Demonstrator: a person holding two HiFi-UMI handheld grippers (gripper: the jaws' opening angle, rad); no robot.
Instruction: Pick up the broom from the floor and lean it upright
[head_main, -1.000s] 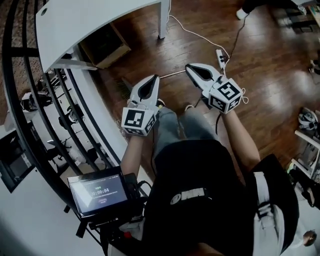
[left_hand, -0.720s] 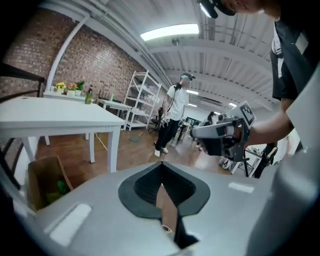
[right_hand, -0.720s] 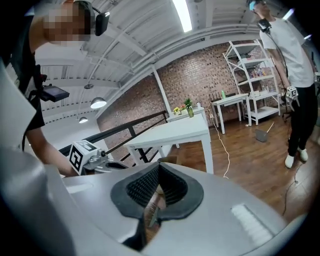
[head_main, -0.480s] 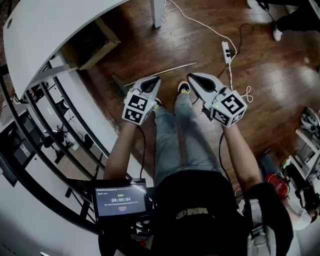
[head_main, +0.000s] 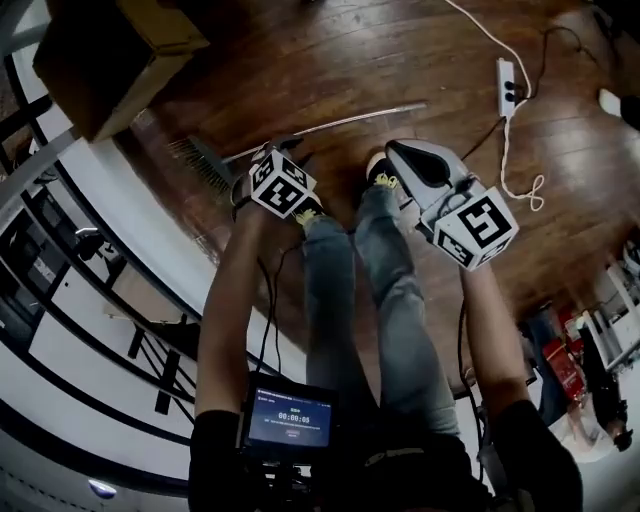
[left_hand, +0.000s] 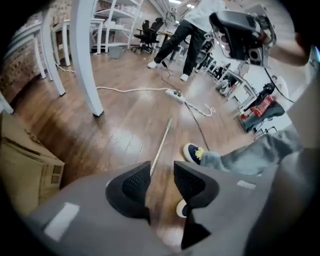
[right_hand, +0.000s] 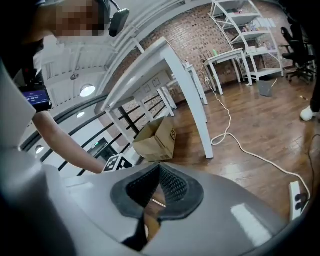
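Observation:
The broom lies flat on the wooden floor, its bristle head (head_main: 203, 165) at the left and its thin silver handle (head_main: 345, 119) running up to the right. My left gripper (head_main: 274, 156) points steeply down over the handle near the bristle end. Its jaws are opening, and in the left gripper view (left_hand: 161, 168) the handle (left_hand: 163, 138) shows in the gap on the floor beyond, untouched by the pads. My right gripper (head_main: 394, 150) hangs to the right above the person's shoe, shut and empty (right_hand: 159, 168).
A cardboard box (head_main: 112, 58) stands at upper left by a white table leg (left_hand: 86, 60). A power strip (head_main: 508, 80) with a white cable (head_main: 516, 160) lies at upper right. The person's shoes (head_main: 378, 172) stand just below the handle. Black railing (head_main: 60, 300) borders the left.
Both grippers have dropped toward the floor as the person bent down. The left one tipped steeply downward over the broom, and its jaws went from shut to parted.

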